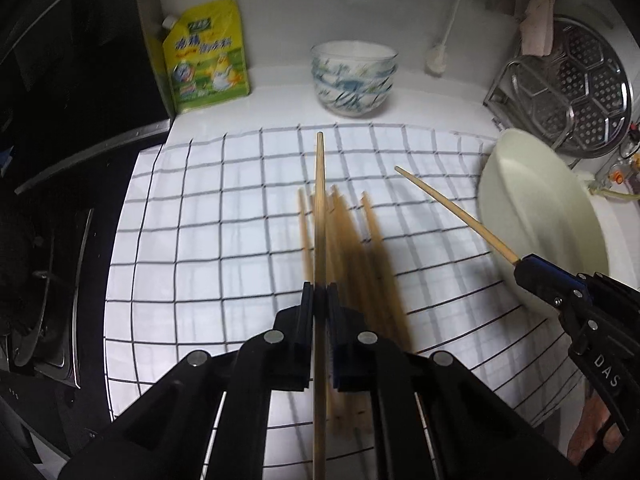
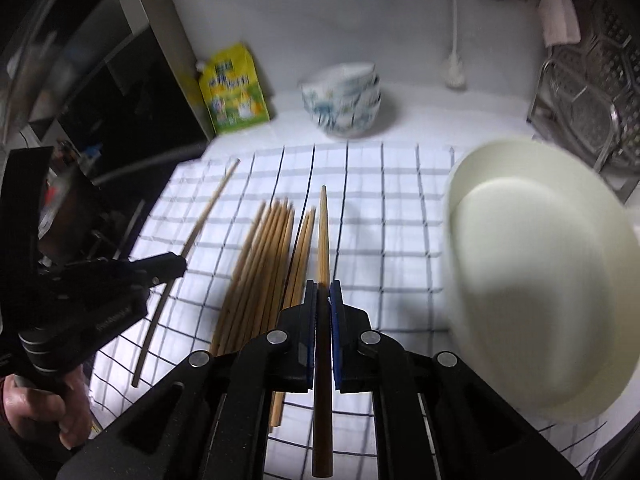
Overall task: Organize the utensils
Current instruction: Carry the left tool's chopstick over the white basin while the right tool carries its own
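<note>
Your left gripper (image 1: 320, 300) is clamped tight on one chopstick (image 1: 319, 200), pointing away from you above the checked cloth (image 1: 200, 240). Your right gripper (image 2: 323, 296) is pinched closed on a second chopstick (image 2: 323, 240), near the cream bowl (image 2: 540, 280). The loose chopstick pile (image 2: 260, 264) lies on the cloth between the two grippers, unsorted. Judgement: early stage, two sticks lifted, most of the bundle left to gather.
</note>
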`<state>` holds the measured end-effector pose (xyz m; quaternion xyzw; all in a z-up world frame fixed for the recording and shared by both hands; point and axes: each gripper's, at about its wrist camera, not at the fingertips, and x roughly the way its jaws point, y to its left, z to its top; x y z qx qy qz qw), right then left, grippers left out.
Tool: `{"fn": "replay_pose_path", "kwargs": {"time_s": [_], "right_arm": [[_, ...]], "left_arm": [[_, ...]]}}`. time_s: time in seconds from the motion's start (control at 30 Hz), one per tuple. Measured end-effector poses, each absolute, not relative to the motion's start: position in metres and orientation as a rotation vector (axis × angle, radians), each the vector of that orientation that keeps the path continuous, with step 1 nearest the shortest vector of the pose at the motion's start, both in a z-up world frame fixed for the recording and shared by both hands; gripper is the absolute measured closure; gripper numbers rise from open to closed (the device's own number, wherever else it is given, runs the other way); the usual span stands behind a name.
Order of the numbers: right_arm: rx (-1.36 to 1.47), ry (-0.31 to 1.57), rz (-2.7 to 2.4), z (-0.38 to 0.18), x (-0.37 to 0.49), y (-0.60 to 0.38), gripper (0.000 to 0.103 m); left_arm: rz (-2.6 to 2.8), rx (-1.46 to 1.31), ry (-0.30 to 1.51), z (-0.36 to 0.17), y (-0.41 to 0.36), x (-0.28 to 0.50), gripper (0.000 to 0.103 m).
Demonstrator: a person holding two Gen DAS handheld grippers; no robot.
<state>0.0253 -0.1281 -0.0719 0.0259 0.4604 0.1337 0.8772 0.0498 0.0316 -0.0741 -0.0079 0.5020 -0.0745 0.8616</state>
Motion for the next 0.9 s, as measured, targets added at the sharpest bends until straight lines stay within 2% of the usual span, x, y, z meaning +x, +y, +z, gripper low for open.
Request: {"fn": "replay_pose_path", "kwargs": {"time_s": [0.23, 0.4, 0.67, 0.9], "right_arm": [[0.079, 0.847, 0.221, -0.024, 0.017, -0.194, 0.097], [0.108, 0.838, 0.099, -0.022, 0.018, -0.264, 0.097], [0.139, 0.917, -0.008, -0.059, 0.028, -0.338, 0.097], [0.159, 0.975, -0.018, -0.088, 0.037, -0.36, 0.097]], "left_arm": [[-0.252, -0.012, 0.971, -0.029, -0.035, 0.057, 0.096], [-0.379, 0.015, 0.952, -0.022, -0.116, 0.073, 0.096], [-0.488, 0.078, 1.025, -0.057, -0.215, 0.098, 0.096], [-0.481, 0.139, 1.115, -0.097, -0.248, 0.109, 0.096]]}}
